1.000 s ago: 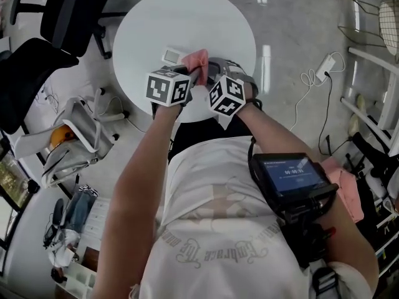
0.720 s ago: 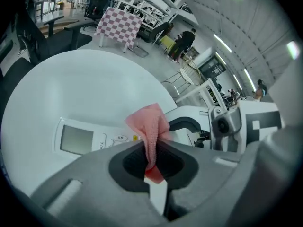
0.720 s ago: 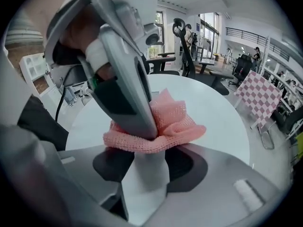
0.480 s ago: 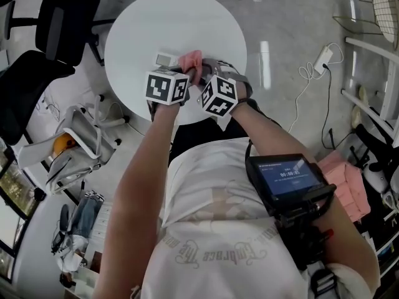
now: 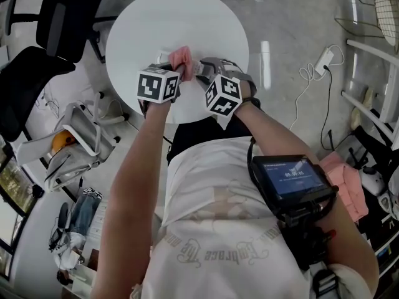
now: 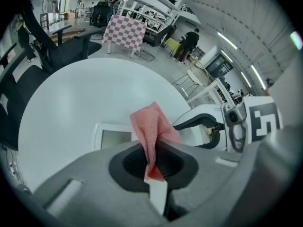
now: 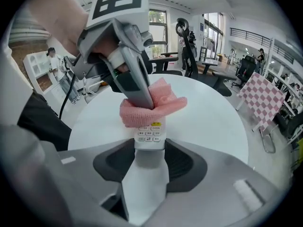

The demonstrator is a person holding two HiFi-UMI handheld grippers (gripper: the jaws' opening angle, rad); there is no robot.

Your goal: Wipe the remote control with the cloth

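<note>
A white remote control (image 7: 149, 135) lies over the round white table (image 5: 206, 17), and my right gripper (image 7: 150, 162) is shut on its button end. Its display end (image 6: 111, 137) shows in the left gripper view. My left gripper (image 6: 152, 167) is shut on a pink cloth (image 6: 154, 126) and presses it onto the remote's top. In the right gripper view the cloth (image 7: 154, 105) covers the remote just past the keys, under the left gripper (image 7: 137, 86). From the head view both grippers meet at the table's near side, with the cloth (image 5: 181, 56) between them.
Black office chairs (image 5: 56, 17) stand beyond the table's left side. A white chair (image 5: 81, 136) is close at the left. A power strip with cable (image 5: 324, 67) lies on the floor to the right. A screen device (image 5: 290, 179) hangs on the person's chest.
My left gripper has slid leftward with the pink cloth along the remote, toward its display end. The right gripper has kept its hold in place.
</note>
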